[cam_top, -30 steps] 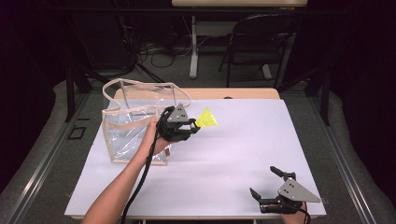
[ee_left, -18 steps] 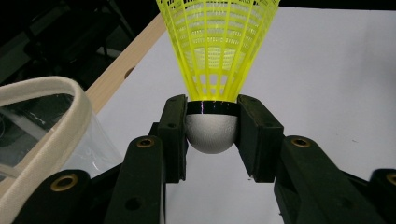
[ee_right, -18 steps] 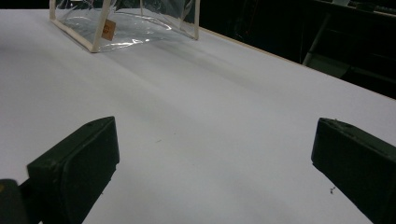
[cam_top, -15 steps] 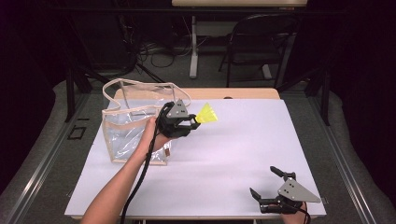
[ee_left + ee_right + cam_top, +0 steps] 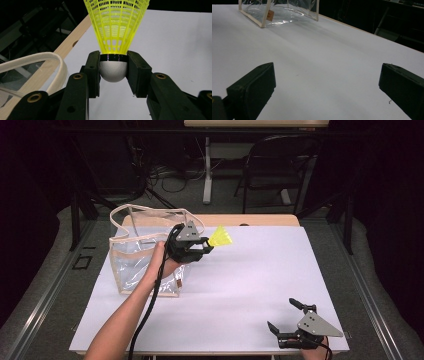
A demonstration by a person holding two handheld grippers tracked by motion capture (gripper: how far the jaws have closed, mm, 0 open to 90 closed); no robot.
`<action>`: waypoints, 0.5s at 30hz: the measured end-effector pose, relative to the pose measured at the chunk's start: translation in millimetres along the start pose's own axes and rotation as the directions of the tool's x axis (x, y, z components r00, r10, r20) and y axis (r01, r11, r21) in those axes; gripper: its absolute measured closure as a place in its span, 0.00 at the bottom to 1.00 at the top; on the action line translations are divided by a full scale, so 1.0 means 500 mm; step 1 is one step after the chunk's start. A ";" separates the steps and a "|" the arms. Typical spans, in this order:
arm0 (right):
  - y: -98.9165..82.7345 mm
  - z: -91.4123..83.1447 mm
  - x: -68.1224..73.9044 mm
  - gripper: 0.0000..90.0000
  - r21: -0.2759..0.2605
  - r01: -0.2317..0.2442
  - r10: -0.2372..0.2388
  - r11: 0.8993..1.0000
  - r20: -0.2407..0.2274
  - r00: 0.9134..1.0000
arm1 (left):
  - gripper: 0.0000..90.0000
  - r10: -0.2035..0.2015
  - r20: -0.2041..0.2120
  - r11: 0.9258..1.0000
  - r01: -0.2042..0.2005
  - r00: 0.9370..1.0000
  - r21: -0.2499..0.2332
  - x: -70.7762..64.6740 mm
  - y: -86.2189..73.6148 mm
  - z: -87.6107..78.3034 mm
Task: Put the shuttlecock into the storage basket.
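Observation:
A yellow shuttlecock [image 5: 220, 237] with a white cork head [image 5: 113, 71] is clamped in my left gripper [image 5: 204, 248], held in the air just right of a clear plastic tote bag [image 5: 140, 257] with cream trim. In the left gripper view both black pads [image 5: 93, 72] press on the cork, and the yellow skirt [image 5: 116, 25] points away from me. The bag's cream handle [image 5: 53, 67] shows at the left of that view. My right gripper [image 5: 286, 316] rests near the table's front right corner, jaws wide apart with nothing between them. Its pads [image 5: 255, 86] frame bare white table.
The white table top [image 5: 260, 270] has open room across its middle and right. A wooden edge [image 5: 260, 220] runs along the back. Beyond it stand a dark chair [image 5: 280, 165] and cables on the floor. The bag [image 5: 279, 12] shows far off in the right gripper view.
The left hand with the shuttlecock has drifted slightly up and toward the bag. The right gripper has stayed where it was.

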State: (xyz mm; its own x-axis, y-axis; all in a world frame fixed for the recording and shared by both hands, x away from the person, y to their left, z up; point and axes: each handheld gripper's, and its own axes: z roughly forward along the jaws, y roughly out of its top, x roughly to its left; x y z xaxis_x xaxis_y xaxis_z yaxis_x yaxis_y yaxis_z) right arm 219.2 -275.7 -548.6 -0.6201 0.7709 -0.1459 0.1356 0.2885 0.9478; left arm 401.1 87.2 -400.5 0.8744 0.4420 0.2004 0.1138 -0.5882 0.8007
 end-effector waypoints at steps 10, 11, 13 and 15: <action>0.000 0.001 0.000 0.01 0.002 -0.001 0.001 1.000 -0.002 1.000 | 0.72 -0.007 -0.007 1.000 0.007 1.000 -0.018 0.011 0.013 -0.012; 0.000 0.001 0.000 0.01 0.001 -0.001 0.001 1.000 -0.001 1.000 | 0.72 -0.005 -0.009 1.000 0.005 1.000 -0.021 0.012 0.015 -0.013; 0.000 0.001 0.000 0.01 0.001 -0.003 0.003 1.000 -0.002 1.000 | 0.72 -0.006 -0.011 1.000 0.006 1.000 -0.021 0.014 0.017 -0.015; -0.001 0.001 0.000 0.01 0.000 -0.004 0.004 1.000 -0.003 1.000 | 0.72 -0.009 -0.011 1.000 0.008 1.000 -0.024 0.016 0.020 -0.017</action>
State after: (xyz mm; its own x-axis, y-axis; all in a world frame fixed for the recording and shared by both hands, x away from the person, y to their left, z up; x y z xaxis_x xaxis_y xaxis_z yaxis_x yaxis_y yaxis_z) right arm 219.6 -275.5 -549.0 -0.6216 0.7705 -0.1412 0.1383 0.2854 0.9484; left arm 405.3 90.7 -386.2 0.8680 0.4547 0.1997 0.1099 -0.5680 0.8157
